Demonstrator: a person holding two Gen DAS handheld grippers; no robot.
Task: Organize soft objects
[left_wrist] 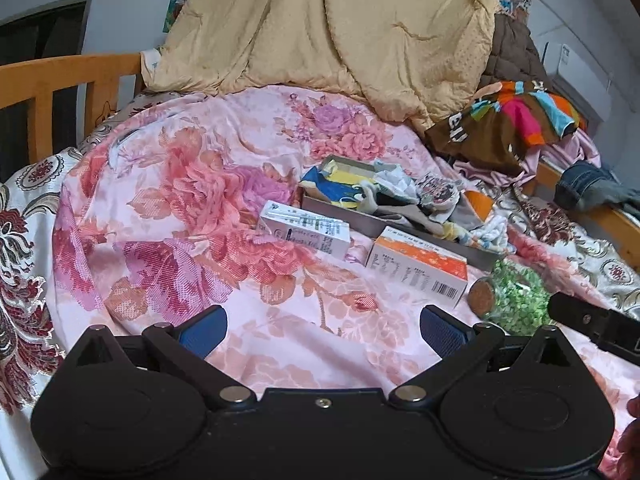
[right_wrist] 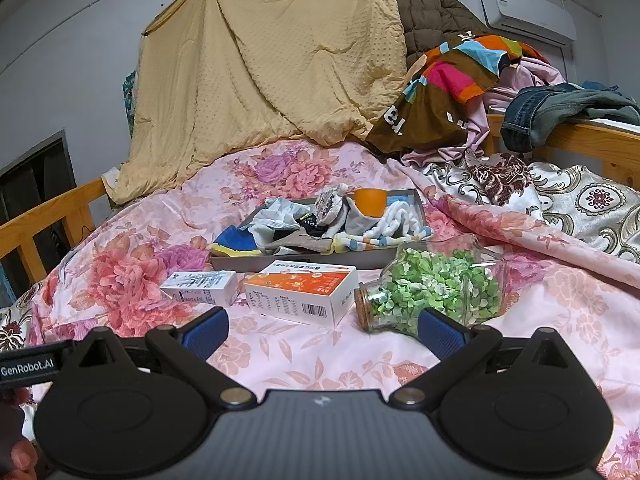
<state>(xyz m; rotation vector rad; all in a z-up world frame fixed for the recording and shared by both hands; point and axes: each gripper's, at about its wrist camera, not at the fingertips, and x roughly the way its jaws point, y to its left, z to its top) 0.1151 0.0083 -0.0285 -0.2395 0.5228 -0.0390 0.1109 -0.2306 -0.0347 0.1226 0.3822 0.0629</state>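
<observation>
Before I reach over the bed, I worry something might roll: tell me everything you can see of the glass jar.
The glass jar lies on its side on the pink floral bedspread, its cork stopper pointing left. It is clear glass, corked, filled with small green and pale pieces. It sits right of the orange-and-white box, just in front of the tray.

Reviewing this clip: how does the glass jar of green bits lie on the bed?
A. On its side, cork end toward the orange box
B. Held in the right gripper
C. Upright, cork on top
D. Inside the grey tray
A: the glass jar lies on its side on the floral bedspread, its cork end beside the orange box, outside the grey tray; the right gripper is open and empty.
</observation>
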